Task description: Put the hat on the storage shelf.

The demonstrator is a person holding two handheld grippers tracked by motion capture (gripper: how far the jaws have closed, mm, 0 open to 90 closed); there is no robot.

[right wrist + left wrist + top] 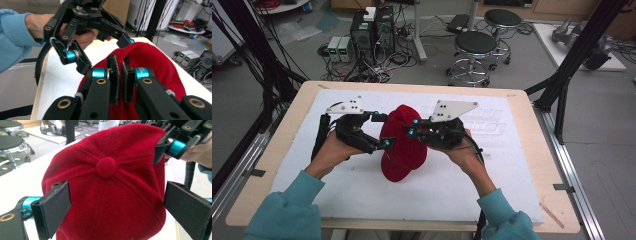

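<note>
In the right gripper view, the right gripper [119, 75] has its two jaws pressed nearly together on a fold of the red cap [152, 60]; how much cloth sits between the pads is hard to make out, and the gripper's own body hides the lower part of the cap.

In the left gripper view, the left gripper [117, 207] has its jaws spread wide to either side of the cap's crown. Whether either pad touches the cloth cannot be told. The cap's lower edge is cut off by the frame.

The cap is a plain, fuzzy red with seams meeting at a covered button [106, 167] on top. In the high view it is held up between the two grippers over the middle of the white mat [362, 195] on the table [277, 165]. The brim shows below, toward the person.
</note>
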